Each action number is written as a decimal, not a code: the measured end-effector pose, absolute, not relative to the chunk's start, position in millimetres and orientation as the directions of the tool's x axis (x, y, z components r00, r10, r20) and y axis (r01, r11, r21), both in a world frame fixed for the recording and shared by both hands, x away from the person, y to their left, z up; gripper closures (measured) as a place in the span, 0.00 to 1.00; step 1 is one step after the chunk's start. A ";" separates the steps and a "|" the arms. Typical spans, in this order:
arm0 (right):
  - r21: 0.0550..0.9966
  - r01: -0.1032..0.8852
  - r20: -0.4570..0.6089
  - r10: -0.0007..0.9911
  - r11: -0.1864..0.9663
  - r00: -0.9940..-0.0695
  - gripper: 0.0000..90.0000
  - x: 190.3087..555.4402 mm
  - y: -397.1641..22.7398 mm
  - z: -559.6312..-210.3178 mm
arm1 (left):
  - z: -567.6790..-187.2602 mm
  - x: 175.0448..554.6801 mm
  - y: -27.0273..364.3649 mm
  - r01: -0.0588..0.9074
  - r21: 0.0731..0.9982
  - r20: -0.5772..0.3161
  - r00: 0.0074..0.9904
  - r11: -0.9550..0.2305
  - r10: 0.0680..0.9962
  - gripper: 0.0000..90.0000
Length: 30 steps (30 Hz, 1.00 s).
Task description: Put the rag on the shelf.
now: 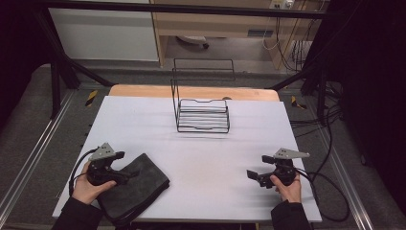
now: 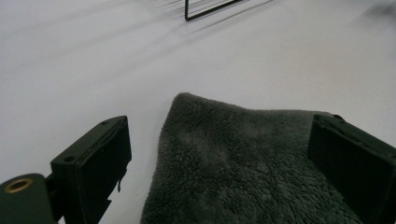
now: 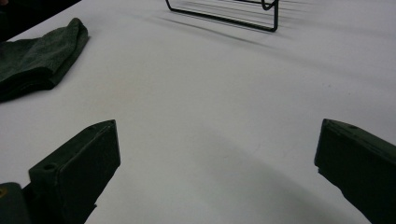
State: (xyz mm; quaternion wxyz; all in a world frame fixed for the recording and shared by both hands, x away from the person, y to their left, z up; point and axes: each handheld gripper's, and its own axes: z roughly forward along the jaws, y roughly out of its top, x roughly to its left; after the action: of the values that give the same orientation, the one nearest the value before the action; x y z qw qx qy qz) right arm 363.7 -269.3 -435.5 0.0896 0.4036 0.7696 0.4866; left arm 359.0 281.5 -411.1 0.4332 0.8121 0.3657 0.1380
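- Towel (image 1: 135,184), dark grey and folded, lies at the near left corner of the white table (image 1: 201,143) in the high view, part of it over the near edge.
- High view: the left gripper (image 1: 125,166) sits over the towel's left part, jaws apart; the right gripper (image 1: 258,166) is well apart from it near the table's right edge, jaws apart over bare table. A black wire rack (image 1: 201,112) stands at the far middle.
- Left gripper view: the left gripper (image 2: 219,163) has its jaws spread wide, the fluffy towel (image 2: 243,172) between them, clamped by neither; the rack's corner (image 2: 205,11) shows at the top.
- Right gripper view: the right gripper (image 3: 217,163) has wide-open jaws with nothing between; the towel (image 3: 39,60) lies far left, the rack (image 3: 229,14) at the top.
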 end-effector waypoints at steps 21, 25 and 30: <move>0.816 0.537 0.248 0.710 0.215 -0.659 0.01 363.9 -267.1 -436.7 | -393.4 340.2 205.1 0.450 0.731 -0.027 0.770 -0.513 0.637 0.25; 0.814 0.538 0.246 0.708 0.220 -0.662 0.01 364.1 -267.0 -437.2 | -403.4 338.9 190.3 0.461 0.696 -0.034 0.787 -0.550 0.616 0.36; 0.812 0.539 0.244 0.709 0.223 -0.661 0.01 364.1 -267.0 -437.2 | -415.3 336.8 178.5 0.469 0.646 -0.044 0.811 -0.603 0.583 0.48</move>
State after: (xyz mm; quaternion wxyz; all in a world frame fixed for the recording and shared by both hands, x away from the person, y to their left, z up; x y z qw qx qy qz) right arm 364.1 -267.0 -437.2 0.0894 0.4019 0.7767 0.4767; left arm 336.8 178.5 -415.3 0.3338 0.8912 0.2950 0.0857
